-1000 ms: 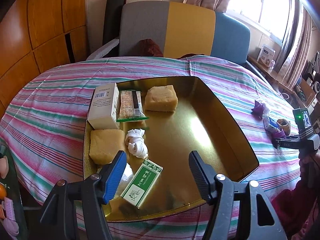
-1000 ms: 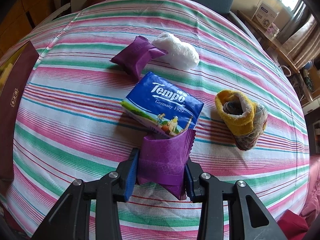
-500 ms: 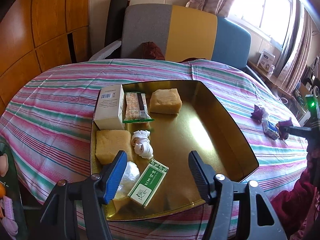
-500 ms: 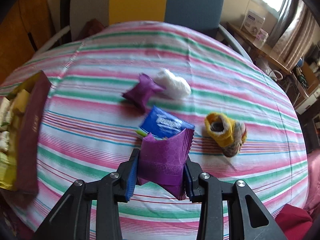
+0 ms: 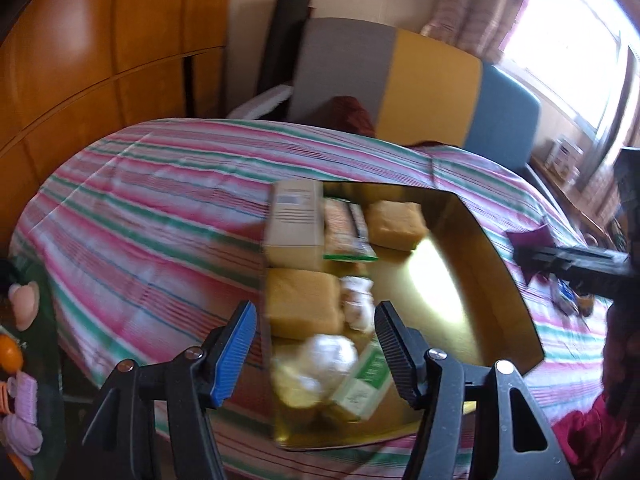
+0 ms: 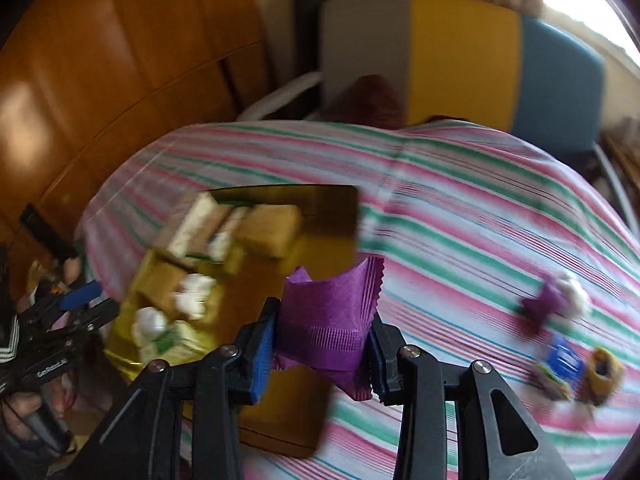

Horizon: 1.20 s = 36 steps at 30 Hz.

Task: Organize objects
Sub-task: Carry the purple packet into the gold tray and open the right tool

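Note:
My right gripper (image 6: 322, 344) is shut on a purple snack packet (image 6: 330, 320) and holds it in the air over the right side of the gold tray (image 6: 332, 210). The same packet (image 5: 530, 240) shows in the left wrist view, just past the tray's (image 5: 508, 280) right rim. My left gripper (image 5: 314, 350) is open and empty above the tray's near left corner. The tray holds a white box (image 5: 296, 220), two yellow sponges (image 5: 302, 308), a snack bar, white bundles and a green-and-white box (image 5: 362, 384).
On the striped tablecloth (image 6: 460, 200) at the right lie another purple packet (image 6: 544, 306), a white wad, a blue tissue pack (image 6: 562, 362) and a yellow sock roll (image 6: 602, 374). A grey, yellow and blue chair (image 5: 420, 80) stands behind the table. Wooden panels are at the left.
My right gripper has lifted the purple packet off the table and swung left toward the tray. My left gripper has shifted left and stayed open.

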{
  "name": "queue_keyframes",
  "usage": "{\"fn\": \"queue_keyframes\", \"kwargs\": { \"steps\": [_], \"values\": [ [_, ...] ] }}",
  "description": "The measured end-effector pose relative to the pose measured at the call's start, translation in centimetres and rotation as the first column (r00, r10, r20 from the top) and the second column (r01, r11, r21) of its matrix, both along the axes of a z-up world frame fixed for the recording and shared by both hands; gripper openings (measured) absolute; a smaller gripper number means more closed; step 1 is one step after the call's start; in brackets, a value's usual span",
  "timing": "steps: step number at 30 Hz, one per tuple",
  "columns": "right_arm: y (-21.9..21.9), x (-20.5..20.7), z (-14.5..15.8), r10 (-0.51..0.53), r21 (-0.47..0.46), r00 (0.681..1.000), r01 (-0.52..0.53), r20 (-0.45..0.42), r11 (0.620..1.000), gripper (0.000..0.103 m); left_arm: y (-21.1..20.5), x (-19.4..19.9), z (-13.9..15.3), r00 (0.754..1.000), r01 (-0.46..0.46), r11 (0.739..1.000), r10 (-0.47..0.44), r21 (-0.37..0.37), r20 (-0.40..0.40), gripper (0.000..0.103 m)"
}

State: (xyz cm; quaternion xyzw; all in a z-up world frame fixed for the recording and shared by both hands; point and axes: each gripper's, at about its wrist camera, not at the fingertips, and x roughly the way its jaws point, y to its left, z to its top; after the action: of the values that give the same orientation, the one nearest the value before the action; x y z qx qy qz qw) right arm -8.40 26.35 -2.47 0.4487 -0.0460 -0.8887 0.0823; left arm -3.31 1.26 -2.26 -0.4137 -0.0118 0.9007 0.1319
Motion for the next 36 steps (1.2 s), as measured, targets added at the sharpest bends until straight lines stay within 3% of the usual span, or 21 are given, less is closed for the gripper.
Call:
{"fn": "queue_keyframes", "kwargs": {
  "steps": [6, 13, 16, 18, 20, 26, 36],
  "values": [
    [-6.7, -5.3, -4.8, 0.079, 0.003, 0.992, -0.080, 0.100, 0.997, 0.040, -2.5, -0.5, -1.3, 0.998, -0.054, 0.999, 0.054, -0.005, 0.036, 0.062],
    [-9.5, -9.5, -8.3, 0.065, 0.018, 0.986, -0.069, 0.154, 0.997, 0.045, -2.4, -0.7, -2.8, 0.996, -0.044, 0.999, 0.045, -0.004, 0.076, 0.062],
    [-9.2, -10.1, -8.6, 0.046, 0.004, 0.987, -0.047, 0.155, 0.999, 0.060, -2.1, -0.6, -3.2, 0.996, -0.034, 0.999, 0.035, -0.005, 0.084, 0.062],
    [-9.1, -10.1, -8.3, 0.047, -0.014, 0.989, -0.045, 0.139, 0.999, 0.060, -1.9, -0.6, -3.1, 0.996, -0.032, 0.999, 0.032, -0.007, 0.081, 0.062],
    [-8.8, -9.7, -8.0, 0.040, -0.024, 0.991, -0.037, 0.128, 0.999, 0.068, -1.8, -0.6, -3.0, 0.996, -0.028, 1.000, 0.029, -0.006, 0.079, 0.062],
    [-7.4, -8.2, -6.7, 0.009, -0.046, 0.996, -0.005, 0.089, 0.999, 0.074, -1.0, -0.2, -2.4, 0.998, -0.012, 1.000, 0.013, -0.019, 0.061, 0.062],
    [-5.0, -3.7, -5.0, -0.025, -0.058, 0.999, 0.026, 0.022, 0.998, 0.077, 1.0, 1.0, -1.0, 0.999, 0.037, 0.998, -0.036, -0.043, 0.029, 0.062]
  ]
}}
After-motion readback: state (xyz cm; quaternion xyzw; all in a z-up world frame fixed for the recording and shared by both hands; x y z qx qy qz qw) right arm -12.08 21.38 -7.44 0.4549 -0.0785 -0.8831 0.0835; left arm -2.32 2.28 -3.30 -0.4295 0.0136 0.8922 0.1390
